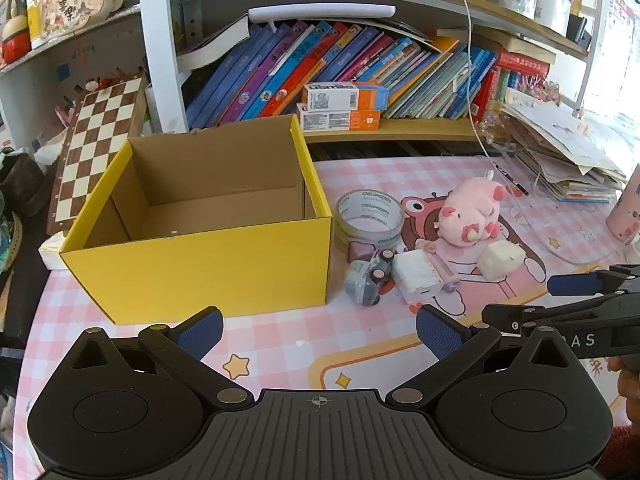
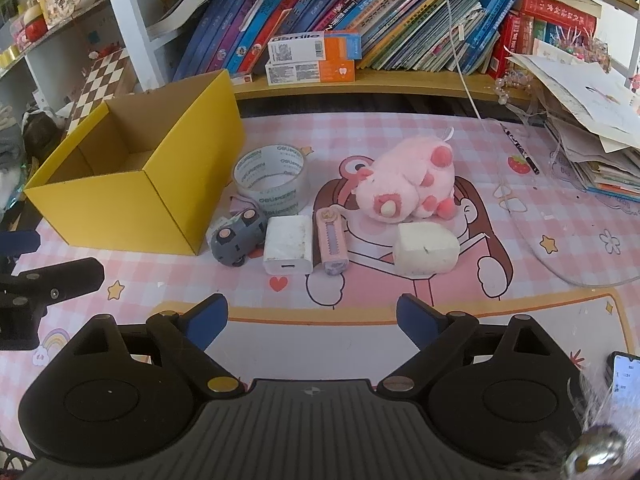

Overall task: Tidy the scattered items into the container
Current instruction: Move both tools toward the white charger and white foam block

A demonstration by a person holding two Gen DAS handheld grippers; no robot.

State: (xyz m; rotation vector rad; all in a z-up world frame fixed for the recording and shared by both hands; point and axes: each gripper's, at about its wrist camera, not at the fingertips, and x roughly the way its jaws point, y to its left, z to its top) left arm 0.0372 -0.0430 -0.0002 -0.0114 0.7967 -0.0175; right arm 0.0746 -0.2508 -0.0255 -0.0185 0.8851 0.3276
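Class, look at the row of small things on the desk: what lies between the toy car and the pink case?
The white charger lies between the toy car and the pink case, close against both. The right wrist view shows it best.

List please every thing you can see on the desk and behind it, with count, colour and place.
box: 1, yellow, left on the mat, open and holding nothing visible
tape: 1 roll, clear, right of the box
car: 1, grey, on its side in front of the tape
charger: 1, white, right of the car
pink case: 1, pink, right of the charger
block: 1, white, in front of the plush
plush: 1, pink, middle of the mat
pen: 1, dark, right rear
papers: 1 pile, mixed, far right
phone: 1, dark, bottom right
cartons: 2, white and orange, stacked on the shelf
books: many, mixed, shelf
chessboard: 1, brown and cream, behind the box
left tool: open, over the mat
right tool: open, over the mat
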